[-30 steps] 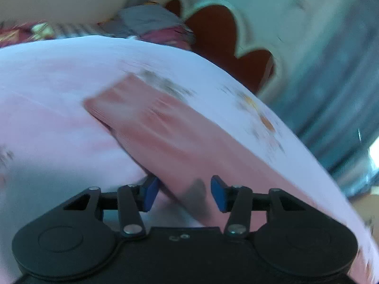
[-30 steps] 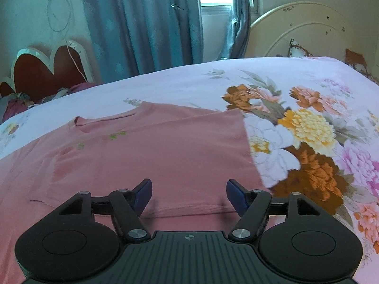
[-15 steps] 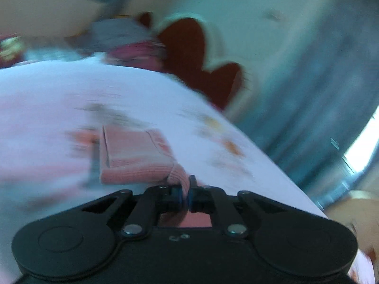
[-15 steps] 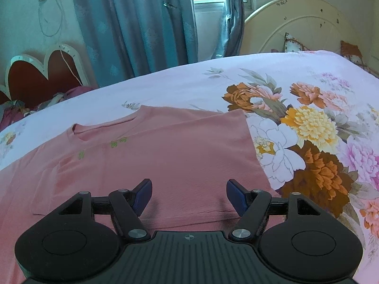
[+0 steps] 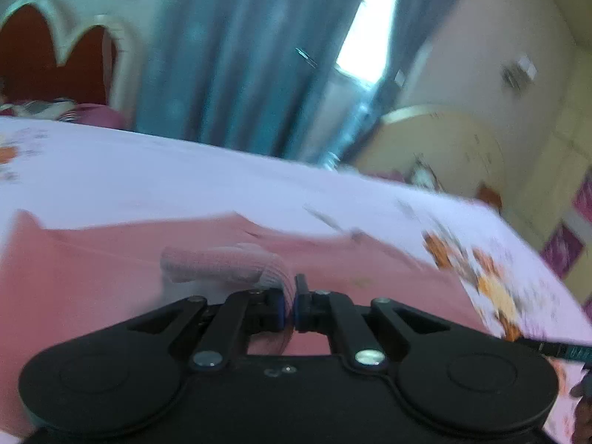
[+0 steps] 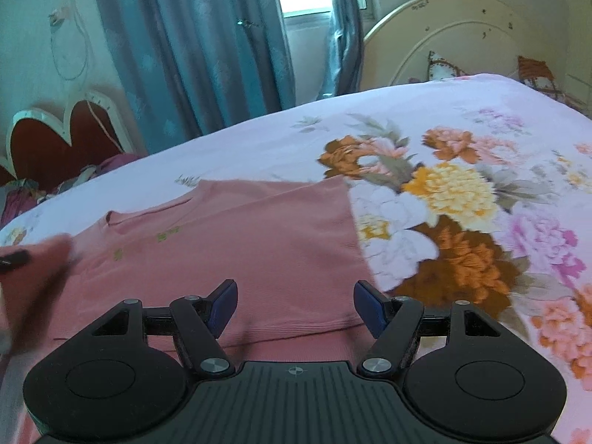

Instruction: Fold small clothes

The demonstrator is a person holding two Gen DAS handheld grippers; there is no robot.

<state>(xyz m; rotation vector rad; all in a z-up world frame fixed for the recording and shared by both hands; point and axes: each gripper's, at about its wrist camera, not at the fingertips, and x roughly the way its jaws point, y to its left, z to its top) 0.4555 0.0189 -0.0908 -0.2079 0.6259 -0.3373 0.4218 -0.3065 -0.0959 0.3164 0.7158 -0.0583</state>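
The left claw [image 5: 289, 305] pinches a fold of the pink shirt [image 6: 236, 244] lying on the bed [image 6: 259, 148]; the right claw [image 6: 295, 305] hangs open above the shirt's hem.

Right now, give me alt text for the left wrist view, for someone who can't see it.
The left gripper is shut on a ribbed cuff of a pink shirt spread on a floral bedsheet. The picture is motion-blurred; teal curtains and a cream headboard stand behind the bed.
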